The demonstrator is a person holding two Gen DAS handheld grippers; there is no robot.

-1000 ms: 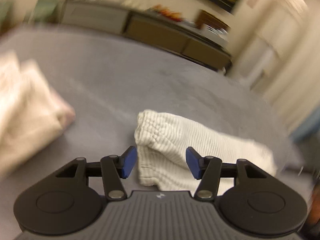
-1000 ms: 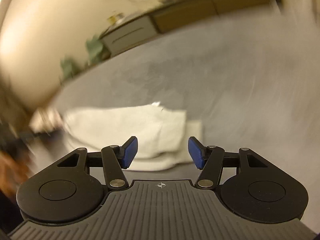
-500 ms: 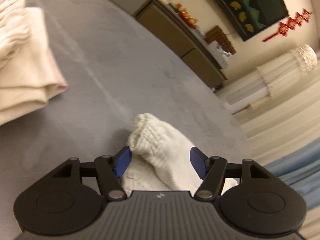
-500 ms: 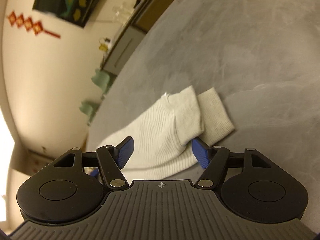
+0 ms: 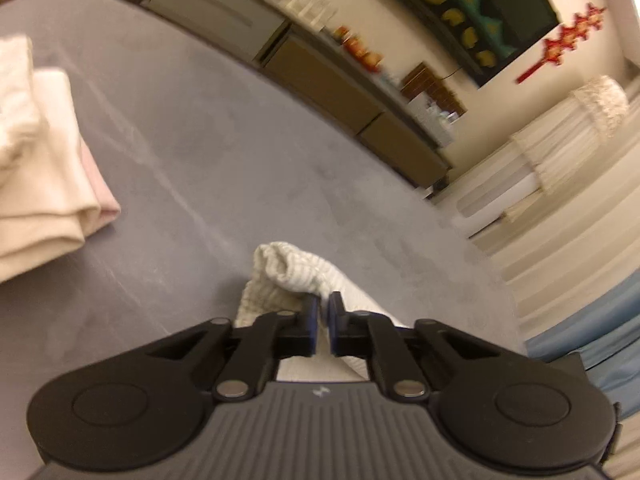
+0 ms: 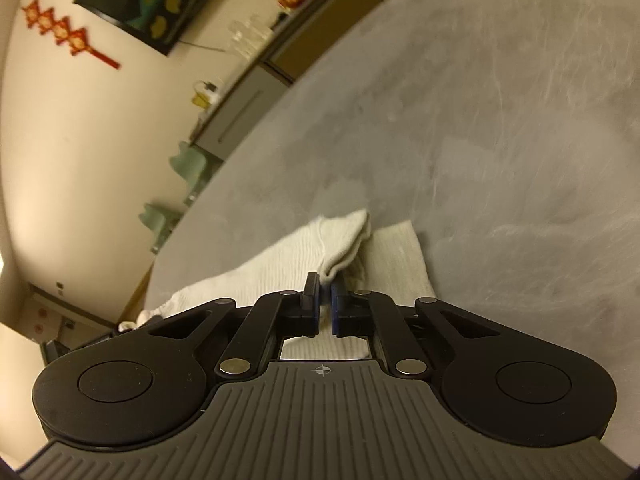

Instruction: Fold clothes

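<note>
pinching one white garment [image 5: 288, 268]: two tongs

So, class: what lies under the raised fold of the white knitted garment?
Under the white knitted garment, more of its own ribbed cloth lies flat on the grey table. What is beneath that lower layer is covered. The left gripper and right gripper pinch it.
</note>
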